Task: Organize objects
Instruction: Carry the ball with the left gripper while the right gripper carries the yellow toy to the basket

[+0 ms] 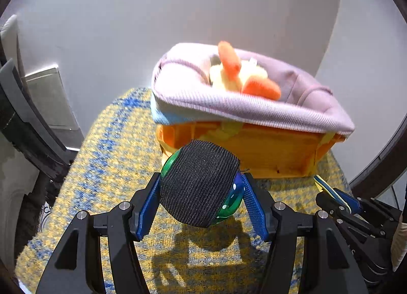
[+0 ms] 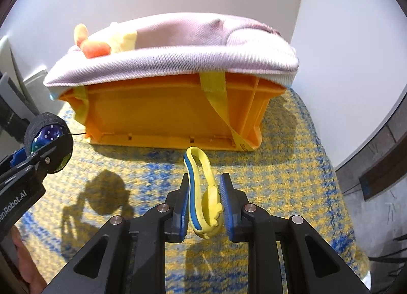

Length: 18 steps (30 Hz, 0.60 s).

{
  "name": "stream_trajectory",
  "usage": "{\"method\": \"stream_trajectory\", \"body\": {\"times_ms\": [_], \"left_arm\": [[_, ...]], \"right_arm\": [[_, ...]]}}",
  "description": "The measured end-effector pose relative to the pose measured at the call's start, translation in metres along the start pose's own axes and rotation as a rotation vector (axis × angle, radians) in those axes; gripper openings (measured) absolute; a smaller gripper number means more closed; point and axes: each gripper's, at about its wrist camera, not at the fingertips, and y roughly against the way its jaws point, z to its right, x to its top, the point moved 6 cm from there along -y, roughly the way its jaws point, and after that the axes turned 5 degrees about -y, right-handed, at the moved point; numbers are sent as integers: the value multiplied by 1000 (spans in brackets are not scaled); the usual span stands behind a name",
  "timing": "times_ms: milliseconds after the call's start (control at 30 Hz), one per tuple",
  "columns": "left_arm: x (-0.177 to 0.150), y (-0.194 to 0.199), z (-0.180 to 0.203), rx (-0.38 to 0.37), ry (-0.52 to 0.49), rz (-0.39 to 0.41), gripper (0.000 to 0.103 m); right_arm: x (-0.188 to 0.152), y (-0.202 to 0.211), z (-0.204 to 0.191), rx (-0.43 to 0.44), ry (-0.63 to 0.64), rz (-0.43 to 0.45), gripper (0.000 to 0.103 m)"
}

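On yellow-blue rug [image 1: 106, 141]: orange crate [image 2: 157, 113], near wall, draped with lilac knit garment [image 2: 162, 65]; yellow-orange plush toy [image 1: 239, 75] lying on top of garment. Left gripper [image 1: 201, 184] clamped on round object [image 1: 201, 182] wrapped in black ribbed fabric, shiny green-blue surface showing at the sides, raised off rug, in front of crate. Right gripper [image 2: 206, 192] closed tight on yellow-and-blue looped rubber item [image 2: 203, 192], loop end sticking forward toward crate, off the rug. Both shadows on rug below.
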Motion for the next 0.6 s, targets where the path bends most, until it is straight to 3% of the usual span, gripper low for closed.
{"method": "stream_trajectory", "body": {"times_ms": [600], "left_arm": [[68, 58, 3, -6, 7, 49, 61]], "right_arm": [[69, 82, -1, 99, 43, 139, 23]]}}
